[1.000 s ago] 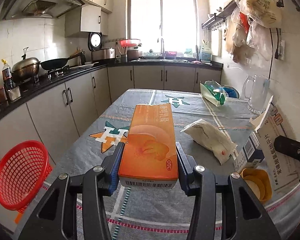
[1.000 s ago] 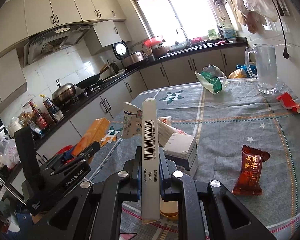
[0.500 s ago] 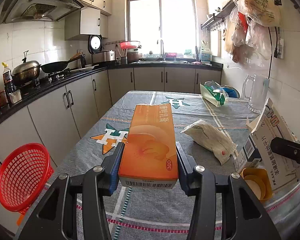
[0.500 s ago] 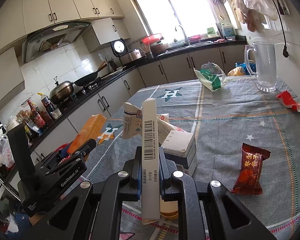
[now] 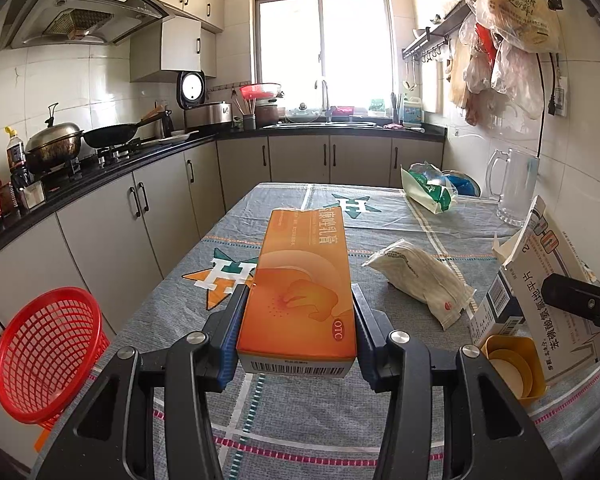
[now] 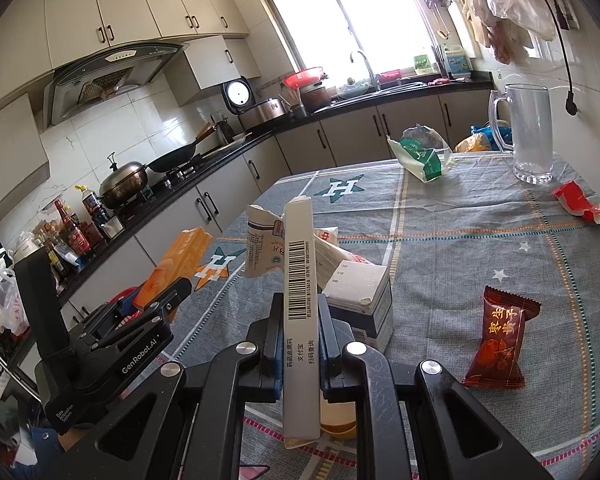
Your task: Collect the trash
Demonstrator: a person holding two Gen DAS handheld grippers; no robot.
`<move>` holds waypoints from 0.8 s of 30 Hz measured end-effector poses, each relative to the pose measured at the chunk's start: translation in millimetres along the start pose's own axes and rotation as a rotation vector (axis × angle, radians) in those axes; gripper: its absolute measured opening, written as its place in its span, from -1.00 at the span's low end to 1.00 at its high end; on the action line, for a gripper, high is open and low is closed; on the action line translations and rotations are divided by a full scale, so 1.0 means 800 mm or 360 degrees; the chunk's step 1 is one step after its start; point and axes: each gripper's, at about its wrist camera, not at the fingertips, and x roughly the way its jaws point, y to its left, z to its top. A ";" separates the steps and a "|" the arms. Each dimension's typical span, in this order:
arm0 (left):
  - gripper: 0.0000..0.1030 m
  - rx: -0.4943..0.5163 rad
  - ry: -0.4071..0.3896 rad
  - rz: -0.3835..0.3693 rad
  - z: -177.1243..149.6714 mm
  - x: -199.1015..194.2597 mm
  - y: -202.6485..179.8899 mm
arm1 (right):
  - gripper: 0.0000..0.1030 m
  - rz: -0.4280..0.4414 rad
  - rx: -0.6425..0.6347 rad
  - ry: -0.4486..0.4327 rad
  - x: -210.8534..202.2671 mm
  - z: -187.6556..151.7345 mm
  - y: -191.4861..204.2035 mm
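both boxes held, nothing's changed

Bright window (image 5: 324, 52) over black counter (image 5: 140, 148); beige cabinets (image 5: 148, 200); white tiled wall (image 5: 60, 92); range hood (image 5: 84, 20).

My left tool (image 5: 296, 322) has a long carton (image 5: 300, 280) between its pads, lying lengthwise above the desk (image 5: 380, 220). To its left, off the desk's edge and lower down, stands a mesh basket (image 5: 46, 354). To its right a crumpled bag (image 5: 420, 280) lies on the desk, and further right a small box (image 5: 496, 312) with a tub (image 5: 512, 364) before it. My right tool (image 6: 298, 344) has a thin flat box (image 6: 299, 300) on edge between its pads. A snack packet (image 6: 500, 338) lies to its right. At the far right of the desk stands a jug (image 6: 530, 136), an open bag (image 6: 420, 152) left of it.
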 end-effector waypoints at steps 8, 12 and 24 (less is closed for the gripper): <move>-0.10 0.0000 -0.0004 0.0004 0.001 -0.001 0.000 | -0.72 0.0001 0.0000 0.0001 0.000 0.000 0.000; -0.09 0.0001 -0.0005 0.0005 0.001 -0.001 0.000 | -0.72 0.0003 0.0000 0.0001 0.000 0.000 0.000; -0.09 -0.0001 -0.0009 0.0010 0.002 -0.002 0.005 | -0.72 0.0001 0.0000 0.0000 0.001 -0.001 0.000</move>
